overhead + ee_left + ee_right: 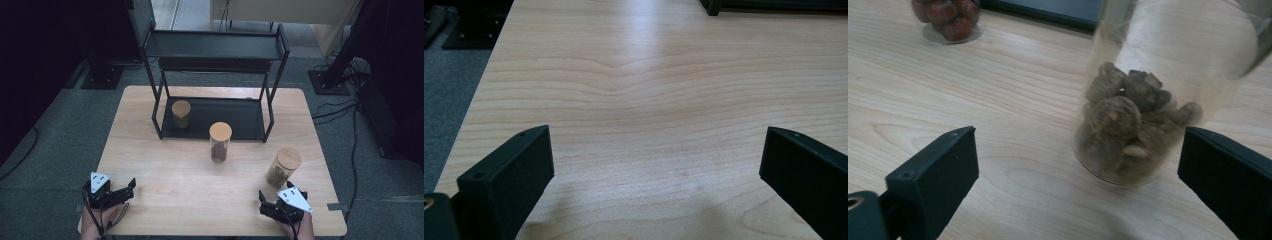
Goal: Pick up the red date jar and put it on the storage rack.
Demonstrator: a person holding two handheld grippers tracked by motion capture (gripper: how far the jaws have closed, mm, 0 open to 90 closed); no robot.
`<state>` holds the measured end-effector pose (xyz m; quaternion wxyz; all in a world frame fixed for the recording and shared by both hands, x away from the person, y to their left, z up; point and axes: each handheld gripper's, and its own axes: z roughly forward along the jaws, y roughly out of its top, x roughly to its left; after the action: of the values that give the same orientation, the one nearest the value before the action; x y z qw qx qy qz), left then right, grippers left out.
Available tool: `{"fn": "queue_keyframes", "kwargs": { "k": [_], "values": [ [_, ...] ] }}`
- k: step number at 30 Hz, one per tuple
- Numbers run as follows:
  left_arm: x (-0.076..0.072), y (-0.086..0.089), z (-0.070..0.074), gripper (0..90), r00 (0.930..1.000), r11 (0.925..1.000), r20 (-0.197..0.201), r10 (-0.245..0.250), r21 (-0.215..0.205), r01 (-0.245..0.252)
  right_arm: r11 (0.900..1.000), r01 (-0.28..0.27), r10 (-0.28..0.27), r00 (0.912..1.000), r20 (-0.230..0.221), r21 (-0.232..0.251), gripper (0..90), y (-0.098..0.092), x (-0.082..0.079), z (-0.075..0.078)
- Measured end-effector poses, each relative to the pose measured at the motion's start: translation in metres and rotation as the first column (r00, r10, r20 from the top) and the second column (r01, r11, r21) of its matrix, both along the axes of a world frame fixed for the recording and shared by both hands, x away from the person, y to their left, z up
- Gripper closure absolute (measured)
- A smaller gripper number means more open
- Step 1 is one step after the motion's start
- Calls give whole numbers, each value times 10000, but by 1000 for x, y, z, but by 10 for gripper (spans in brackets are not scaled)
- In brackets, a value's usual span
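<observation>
I am working two hand-held grippers over a pale wooden table. My right gripper sits near the front right edge, jaws spread wide with nothing between them. Just ahead of it, to its right, stands a clear jar of brown lumps with a flat wooden lid — this is the thing I am reaching for. In the right gripper view it stands upright on the table, off-centre toward the right jaw and not touching either one.

My left gripper rests near the front left edge, jaws also wide apart, with bare wood in front of it.

Farther back, a second jar with reddish-brown pieces stands near the table's middle, and a third jar with greenish contents sits on the bottom shelf of a black metal rack.

My worry: the jar is tall, smooth and narrow. If I push forward as I am lined up, the right jaw may strike its wall before the left one arrives — tipping it or skating it toward the right edge. A grip taken too high, near the lid, could let the weighted base swing
</observation>
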<state>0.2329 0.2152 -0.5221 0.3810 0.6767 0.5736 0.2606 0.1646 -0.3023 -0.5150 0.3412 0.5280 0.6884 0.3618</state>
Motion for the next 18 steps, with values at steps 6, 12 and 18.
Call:
{"fn": "queue_keyframes", "kwargs": {
  "k": [6, 12, 18],
  "values": [
    [0, 0, 0, 12, 10000, 10000, 12, -17, 13, 17, 9998, -142, 142, 9999, 47, 142, 23, 9, -1, 2],
    [0, 0, 0, 12, 10000, 10000, 15, -23, 9, 23, 9988, -430, 427, 9990, 112, 226, 23, 20, -1, 4],
    [0, 0, 0, 12, 10000, 10000, 19, -37, -6, 37, 9974, -687, 684, 9975, 189, 206, 23, 32, 5, 9]
  ]
}}
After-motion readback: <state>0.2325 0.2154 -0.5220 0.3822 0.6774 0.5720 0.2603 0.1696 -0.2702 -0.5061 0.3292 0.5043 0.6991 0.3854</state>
